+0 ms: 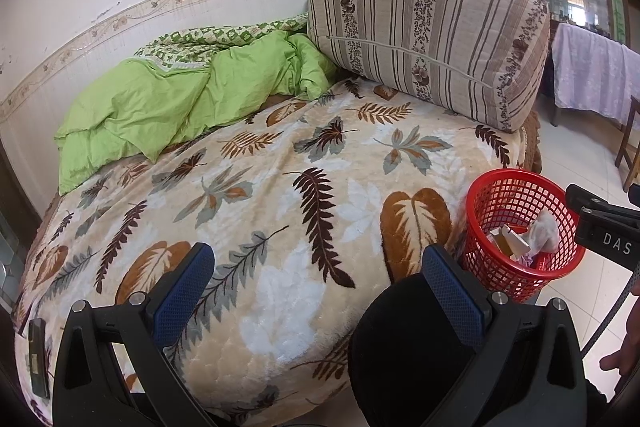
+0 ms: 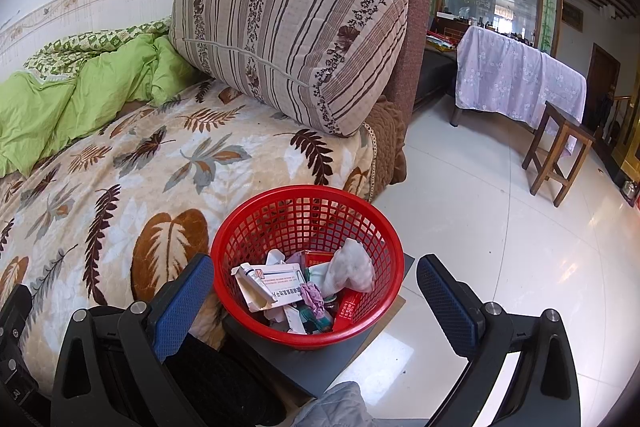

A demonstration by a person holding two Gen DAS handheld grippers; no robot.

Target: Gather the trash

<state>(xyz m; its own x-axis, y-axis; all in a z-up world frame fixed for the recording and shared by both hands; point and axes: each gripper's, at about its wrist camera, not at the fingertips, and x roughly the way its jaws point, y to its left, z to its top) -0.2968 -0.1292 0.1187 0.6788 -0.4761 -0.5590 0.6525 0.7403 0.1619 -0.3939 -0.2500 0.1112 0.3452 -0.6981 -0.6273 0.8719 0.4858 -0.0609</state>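
Left gripper (image 1: 318, 281) is held spread wide over the leaf-print blanket (image 1: 280, 195), nothing gripped. Right gripper (image 2: 314, 293) is likewise splayed and empty above the red mesh basket (image 2: 240, 227). Trash is seen inside: white carton (image 2: 272, 281), crumpled tissue (image 2: 352, 269).

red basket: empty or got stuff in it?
Not empty. The red basket stands upright beside the bed and holds trash: a white carton, a crumpled white wad and other scraps, well below the rim.
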